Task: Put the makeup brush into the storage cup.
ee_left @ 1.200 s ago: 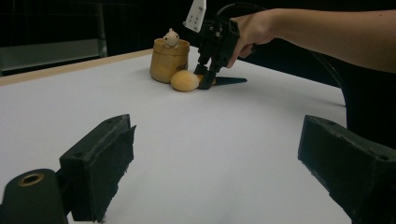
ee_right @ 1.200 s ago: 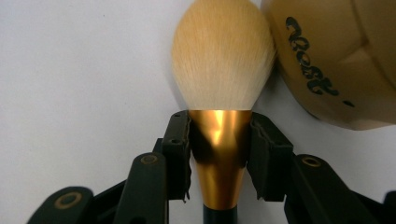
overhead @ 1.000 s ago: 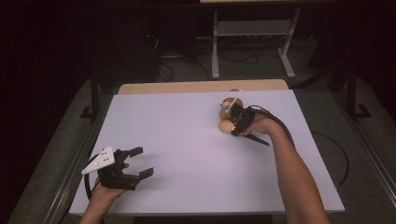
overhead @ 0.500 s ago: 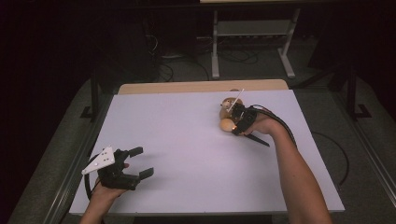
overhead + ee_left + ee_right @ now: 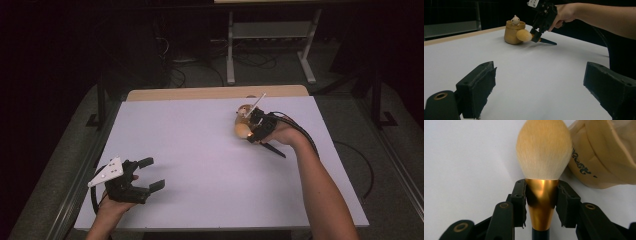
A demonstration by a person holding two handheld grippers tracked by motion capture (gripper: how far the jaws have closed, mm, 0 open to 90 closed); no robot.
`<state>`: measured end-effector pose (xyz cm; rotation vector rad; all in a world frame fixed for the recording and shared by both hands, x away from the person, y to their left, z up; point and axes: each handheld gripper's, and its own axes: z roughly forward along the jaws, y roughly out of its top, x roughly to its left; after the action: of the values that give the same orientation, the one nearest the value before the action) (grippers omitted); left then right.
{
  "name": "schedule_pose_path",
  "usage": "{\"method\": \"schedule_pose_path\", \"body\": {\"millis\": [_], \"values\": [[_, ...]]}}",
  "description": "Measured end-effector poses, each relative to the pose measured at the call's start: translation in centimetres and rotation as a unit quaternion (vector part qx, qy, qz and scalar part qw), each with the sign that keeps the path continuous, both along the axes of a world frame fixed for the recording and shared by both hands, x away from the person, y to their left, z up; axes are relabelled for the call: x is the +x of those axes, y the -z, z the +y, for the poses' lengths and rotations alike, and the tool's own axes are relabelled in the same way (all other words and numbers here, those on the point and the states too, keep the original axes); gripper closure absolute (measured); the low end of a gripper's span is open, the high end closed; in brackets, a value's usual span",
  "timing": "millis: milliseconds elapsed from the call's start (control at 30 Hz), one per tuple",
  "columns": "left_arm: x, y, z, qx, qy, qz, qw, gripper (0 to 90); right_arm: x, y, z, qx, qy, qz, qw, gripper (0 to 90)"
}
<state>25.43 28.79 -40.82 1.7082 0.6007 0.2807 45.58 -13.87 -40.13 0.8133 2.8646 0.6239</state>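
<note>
Brush is pinched in the right tongs by its gold ferrule, both pads tight on it, bristle head pointing away from the hand. High view puts it at the far right part of the white bench, dark handle trailing back toward the wrist and angled down at the surface. Can't tell if the handle tip touches.

Bristles sit just beside a tan pot, touching or nearly; the pot has dark lettering on its side and a small pale figure poking out of the top. Pot is right in front of the brush head, so that's the only thing in its way. Wood strip runs along the bench's far edge.

Left tongs are spread wide, nothing between them, held low at the near left corner of the bench, well apart from the brush. Cable from the right tongs loops off the right side
</note>
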Motion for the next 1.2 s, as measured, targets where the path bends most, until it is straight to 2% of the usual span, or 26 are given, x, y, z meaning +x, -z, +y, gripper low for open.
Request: {"method": "schedule_pose_path", "body": {"millis": [267,500,733,1200], "values": [[0.0,0.0,0.0,0.000,-0.001,0.000,1.0000,10.0,-0.2,-0.8,-0.2,0.018,0.003,-0.015,0.9997,62.3],[0.0,0.0,0.0,-0.003,-0.002,0.000,1.0000,10.0,-0.5,-1.5,-0.6,0.046,0.012,-0.027,0.9985,62.3],[0.0,0.0,0.0,-0.003,-0.002,0.001,1.0000,10.0,-1.0,-1.8,-1.3,0.082,0.028,-0.043,0.9953,62.3],[0.0,0.0,0.0,-0.003,-0.003,0.001,1.0000,10.0,-1.7,-2.2,-2.4,0.124,0.062,-0.068,0.9880,62.3]]}}
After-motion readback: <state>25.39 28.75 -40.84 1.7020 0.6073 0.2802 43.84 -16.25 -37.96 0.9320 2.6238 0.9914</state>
